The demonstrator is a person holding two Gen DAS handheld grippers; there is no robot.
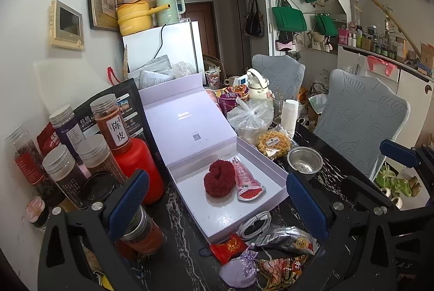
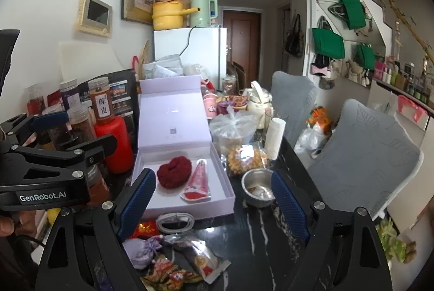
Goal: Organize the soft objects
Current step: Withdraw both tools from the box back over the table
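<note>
The dark marbled surface (image 1: 320,199) is so crowded that much of it is covered, and the fisheye rim cuts off its near edge in both views. A crinkled snack packet (image 2: 168,274) at the bottom is only partly shown, and the print on it cannot be read. The clear jars with silver lids (image 1: 62,169) on the left overlap each other, so their contents are hard to tell apart.

The open lilac cardboard box (image 1: 230,220) lies in the middle with its lid standing up behind it. Inside rest a dark red fluffy scrunchie (image 1: 217,180) and, touching it on the right, a pink triangular sachet (image 1: 248,180). Just in front of the box, on the surface, lie a coiled white cable (image 1: 255,226), a small red embroidered pouch (image 1: 229,247) and a lilac drawstring sachet bag (image 1: 240,270). A small steel bowl (image 2: 257,186) sits right of the box; what is in it is unclear.

The left tool (image 1: 217,207) is released, its blue fingers spread wide with nothing between them, poised over the box's near end. The right tool (image 2: 214,205) is likewise spread wide and empty, over the box's near right corner and the cable.

Beyond are two grey chairs (image 1: 360,123), a white fridge (image 1: 165,47) and green bags (image 1: 289,18) on the wall.
</note>
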